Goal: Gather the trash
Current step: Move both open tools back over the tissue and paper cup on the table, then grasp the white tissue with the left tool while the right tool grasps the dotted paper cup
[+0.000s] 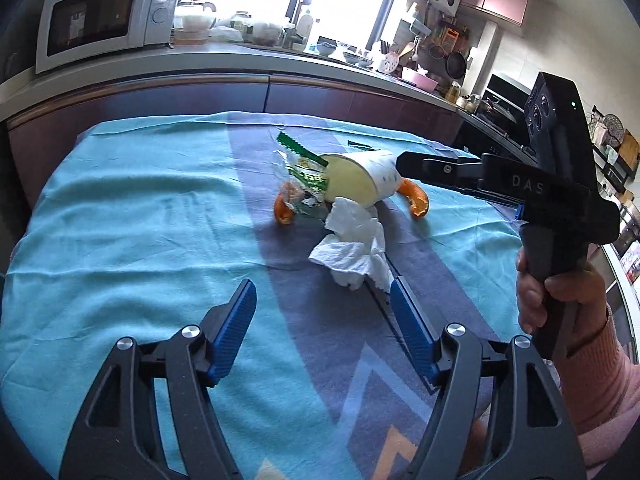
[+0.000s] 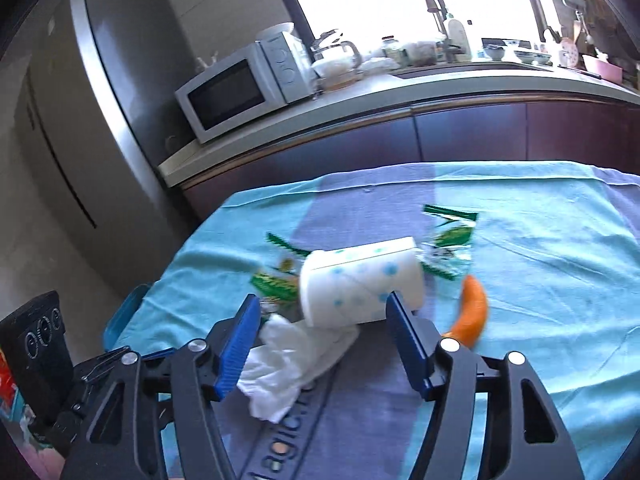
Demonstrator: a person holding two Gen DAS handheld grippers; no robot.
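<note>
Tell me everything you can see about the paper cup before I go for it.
The paper cup is white with light blue dots and a pale yellowish inside. It lies on its side on the cloth, mouth toward the green wrapper, apparently empty. A crumpled tissue lies against its rim. The right gripper is open just short of it.

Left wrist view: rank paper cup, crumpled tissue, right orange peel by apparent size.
1-2. Paper cup and crumpled tissue: look about alike; the tissue lies nearer the camera and the right gripper covers the cup's base, so no ranking.
3. Right orange peel: clearly smallest.
</note>
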